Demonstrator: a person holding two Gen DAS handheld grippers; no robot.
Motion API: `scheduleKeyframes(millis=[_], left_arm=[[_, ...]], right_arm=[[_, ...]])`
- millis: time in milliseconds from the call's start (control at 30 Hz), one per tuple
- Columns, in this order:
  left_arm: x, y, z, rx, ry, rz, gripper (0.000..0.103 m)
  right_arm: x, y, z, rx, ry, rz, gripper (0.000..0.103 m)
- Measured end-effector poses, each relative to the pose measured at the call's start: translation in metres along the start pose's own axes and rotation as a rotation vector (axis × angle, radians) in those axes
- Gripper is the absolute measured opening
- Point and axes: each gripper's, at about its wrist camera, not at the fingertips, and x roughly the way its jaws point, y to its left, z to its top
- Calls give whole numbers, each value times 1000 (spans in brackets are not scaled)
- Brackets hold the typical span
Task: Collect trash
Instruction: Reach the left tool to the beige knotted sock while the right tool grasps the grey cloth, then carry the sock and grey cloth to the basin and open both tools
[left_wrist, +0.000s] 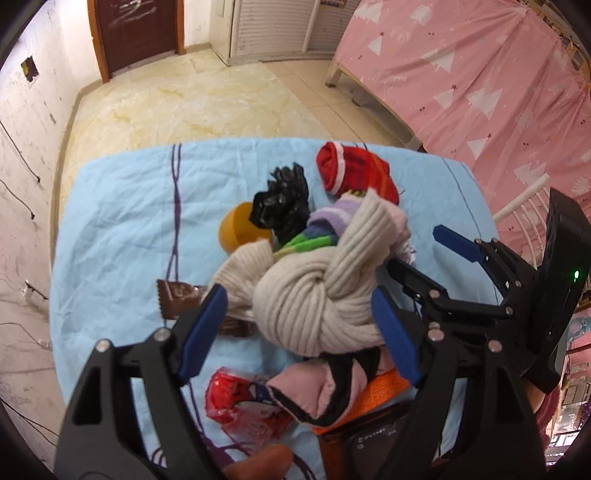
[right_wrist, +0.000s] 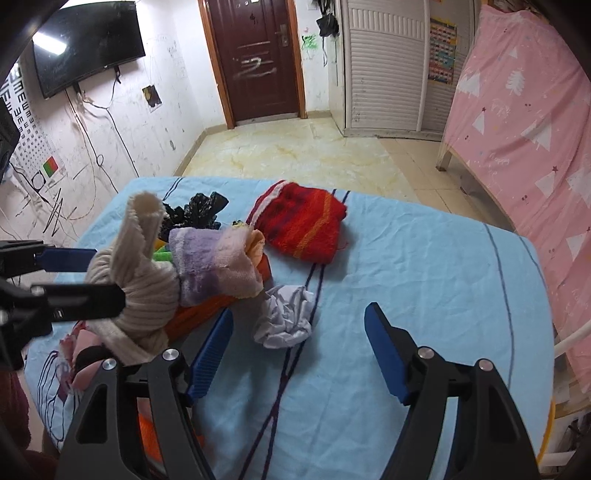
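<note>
i'm looking down my left gripper (left_wrist: 299, 325), its jaws standing wide on either side of a knotted cream scarf (left_wrist: 314, 302); the blue pads are sitting just beside the knot, and i can't tell whether they are touching it. the trash is lying around that knot: a brown wrapper (left_wrist: 177, 297) is poking out from under the left pad, a red wrapper (left_wrist: 236, 398) is lying nearer the near edge of the bed, and a black bag (left_wrist: 284, 201) is crumpled beyond the scarf, against a yellow ball (left_wrist: 236, 229).

my right gripper (right_wrist: 299, 354) is hanging wide open with nothing in it, and a crumpled white paper (right_wrist: 286, 314) is lying on the sheet between its fingers, just ahead of the left pad and not touching either.

the clothes are crowding the left side: a purple and pink sock (right_wrist: 218, 264) is lying over the scarf, with orange cloth (right_wrist: 207, 310) beneath, and a red sock (right_wrist: 303, 229) is lying apart toward the far edge. the right half of the blue sheet (right_wrist: 443, 295) is staying bare up to its right edge.

past the far edge the tiled floor (right_wrist: 295, 151) is running to a brown door (right_wrist: 258, 59) and a white wardrobe (right_wrist: 384, 66). a pink curtain (right_wrist: 524, 129) is hanging on the right, and a dark screen (right_wrist: 88, 40) is hanging on the scribbled wall at left.
</note>
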Motion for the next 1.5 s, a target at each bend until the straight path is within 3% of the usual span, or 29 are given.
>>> scheduleKeyframes(millis=[67, 167, 400, 500, 567, 633, 933, 1133, 1500], left_arm=[[3, 0, -1, 1, 1, -7, 77], [1, -4, -1, 19, -2, -22, 63], [-8, -17, -6, 66, -53, 41, 46], [-15, -15, -5, 56, -63, 25, 37], [-19, -14, -3, 54, -70, 26, 36], [-19, -15, -4, 60, -69, 31, 36], [-24, -20, -9, 53, -94, 81, 31], [-51, -25, -10, 49, -160, 87, 31], [-88, -66, -2, 99, -254, 113, 31]], right_arm=[[6, 2, 1, -3, 10, 1, 67], [14, 3, 2, 1, 24, 12, 68], [22, 0, 5, 5, 17, 4, 67], [21, -1, 3, 3, 9, 13, 54], [18, -1, 2, -10, 4, -6, 33], [17, -2, 1, -9, 1, 1, 26], [-8, -11, -2, 25, -54, 16, 26], [-34, -22, -7, 45, -101, 29, 26], [-75, -49, -27, 109, -181, 18, 26]])
